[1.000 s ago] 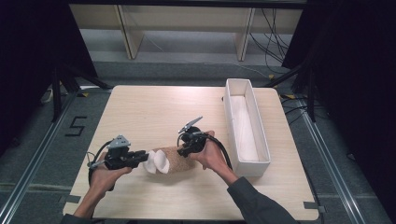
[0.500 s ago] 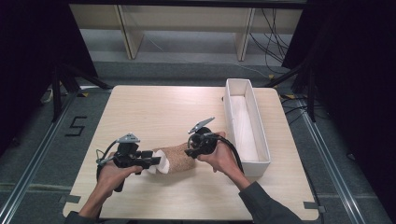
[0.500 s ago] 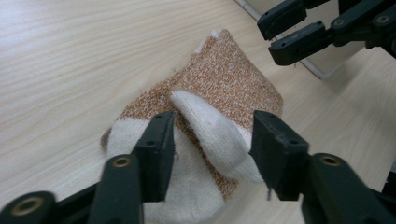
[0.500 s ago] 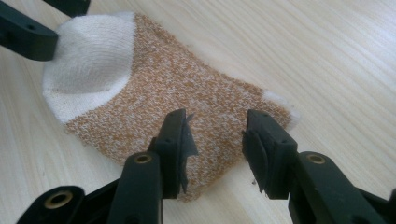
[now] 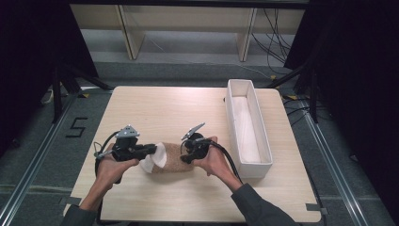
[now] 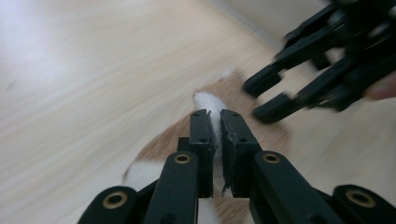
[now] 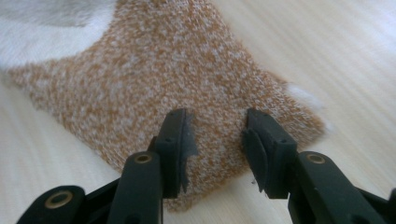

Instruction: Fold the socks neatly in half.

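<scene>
A brown and white sock (image 5: 170,158) lies flat on the table (image 5: 155,108), near its front edge and about midway between the left and right sides. The left gripper (image 5: 149,149) comes in from the left, and its jaws have just been closing; they now pinch the white end (image 6: 211,103) of the sock, the fabric standing up thin between the two pads. The right gripper (image 5: 186,159) sits at the sock's other end, tilted down over the brown knit (image 7: 177,70). Its jaws stand partly apart, straddling the fabric with a clear gap between the pads and nothing squeezed in them. From the left gripper's own camera the right gripper (image 6: 273,95) hovers just beyond the pinched fold. A long white tray (image 5: 261,162) runs along the table's right edge, well apart from the sock.
</scene>
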